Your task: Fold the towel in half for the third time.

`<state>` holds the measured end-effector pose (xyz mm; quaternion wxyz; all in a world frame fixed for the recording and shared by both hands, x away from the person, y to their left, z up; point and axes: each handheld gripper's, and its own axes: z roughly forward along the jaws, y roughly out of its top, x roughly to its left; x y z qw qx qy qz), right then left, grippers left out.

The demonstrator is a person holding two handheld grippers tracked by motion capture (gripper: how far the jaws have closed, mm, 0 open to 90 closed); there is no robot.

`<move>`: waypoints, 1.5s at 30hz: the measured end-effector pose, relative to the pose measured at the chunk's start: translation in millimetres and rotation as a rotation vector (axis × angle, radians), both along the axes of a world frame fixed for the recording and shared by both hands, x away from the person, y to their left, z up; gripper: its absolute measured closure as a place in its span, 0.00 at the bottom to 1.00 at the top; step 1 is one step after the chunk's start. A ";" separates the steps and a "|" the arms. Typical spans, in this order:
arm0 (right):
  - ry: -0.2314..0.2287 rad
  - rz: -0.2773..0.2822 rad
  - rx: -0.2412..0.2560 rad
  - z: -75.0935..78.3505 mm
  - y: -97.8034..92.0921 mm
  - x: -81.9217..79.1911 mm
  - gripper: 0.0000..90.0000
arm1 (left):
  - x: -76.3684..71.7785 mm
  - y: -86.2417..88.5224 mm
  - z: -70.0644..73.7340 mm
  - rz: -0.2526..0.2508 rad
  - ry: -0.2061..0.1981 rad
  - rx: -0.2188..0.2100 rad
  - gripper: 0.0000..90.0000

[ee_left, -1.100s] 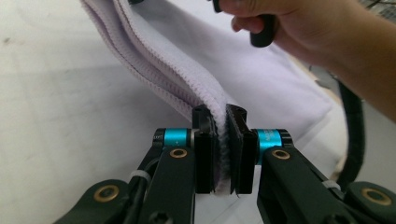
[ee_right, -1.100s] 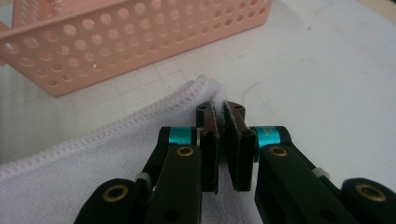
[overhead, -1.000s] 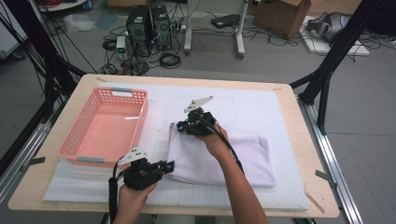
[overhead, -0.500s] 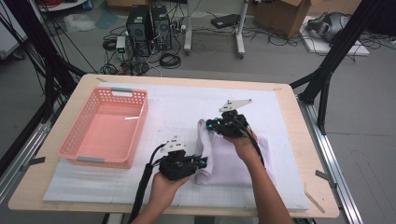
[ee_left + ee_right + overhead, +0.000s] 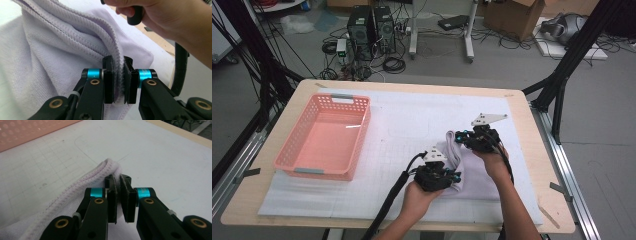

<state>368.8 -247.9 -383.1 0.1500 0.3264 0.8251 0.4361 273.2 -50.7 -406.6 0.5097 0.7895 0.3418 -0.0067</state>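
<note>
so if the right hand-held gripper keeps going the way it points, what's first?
Beyond the towel it grips, the right hand-held gripper would probably meet the bare white mat; the pink basket sits off-line. Depth is uncertain.

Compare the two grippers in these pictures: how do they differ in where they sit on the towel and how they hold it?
The left gripper holds the lilac towel's near end, closest to the person; the right gripper holds its far end. In the left gripper view, several stacked hems run between the jaws; in the right gripper view, one rolled edge does. Both are shut on the towel.
</note>
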 end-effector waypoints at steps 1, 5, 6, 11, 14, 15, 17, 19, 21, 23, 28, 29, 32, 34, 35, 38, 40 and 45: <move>-0.001 -0.007 0.006 -0.6 -4.4 -1.3 0.94 | 0.9 -4.8 -1.2 -0.007 0.002 0.002 0.90; 0.001 -0.038 0.005 -6.6 -22.9 -3.8 0.94 | 2.6 -21.6 -3.7 -0.023 -0.004 0.025 0.89; 0.000 -0.047 0.009 -8.1 -27.3 -4.2 0.94 | 2.9 -24.8 -4.0 -0.027 -0.005 0.026 0.88; 0.004 -0.074 0.015 -12.5 -43.0 -6.4 0.94 | 4.6 -36.2 -5.6 -0.033 -0.007 0.036 0.85; 0.004 -0.085 0.016 -14.0 -49.2 -7.3 0.94 | 4.4 -36.4 -5.2 -0.023 -0.032 0.059 0.75; 0.002 -0.089 0.015 -14.6 -51.1 -7.6 0.94 | 3.8 -35.2 -4.2 -0.013 -0.036 0.066 0.70; 0.005 -0.094 0.011 -16.2 -54.8 -8.2 0.94 | 1.8 -28.8 0.0 -0.002 -0.061 0.069 0.60; 0.010 -0.105 0.003 -18.5 -58.4 -8.7 0.94 | -1.9 -19.1 5.6 0.012 -0.098 0.061 0.55; 0.011 -0.117 -0.005 -21.1 -62.3 -9.2 0.94 | -5.2 -7.5 10.8 0.032 -0.135 0.061 0.47; 0.014 -0.131 -0.011 -23.5 -66.7 -10.2 0.94 | -8.1 6.9 14.3 0.047 -0.177 0.059 0.45; 0.021 -0.166 -0.024 -27.2 -76.2 -13.7 0.94 | -9.4 44.0 9.0 0.101 -0.203 0.057 0.44; 0.022 -0.173 -0.031 -27.3 -76.8 -14.9 0.93 | -8.7 50.7 5.5 0.119 -0.200 0.053 0.44; 0.010 -0.226 -0.074 -27.6 -81.9 -21.0 0.87 | -5.3 69.5 -6.8 0.154 -0.179 0.052 0.44; 0.004 -0.270 -0.049 -26.1 -90.5 -27.4 0.81 | -4.1 81.1 -14.8 0.173 -0.167 0.048 0.44; 0.002 -0.285 -0.038 -24.7 -95.0 -32.2 0.79 | -4.2 86.4 -18.2 0.181 -0.163 0.048 0.44; -0.020 -0.319 -0.034 -21.4 -107.2 -48.5 0.73 | -5.9 100.4 -26.7 0.195 -0.158 0.035 0.44; -0.035 -0.333 -0.031 -20.0 -112.9 -61.9 0.68 | -8.2 108.8 -31.4 0.201 -0.158 0.033 0.44; -0.044 -0.351 -0.024 -23.0 -115.2 -97.1 0.56 | -14.3 125.4 -42.4 0.201 -0.171 0.049 0.43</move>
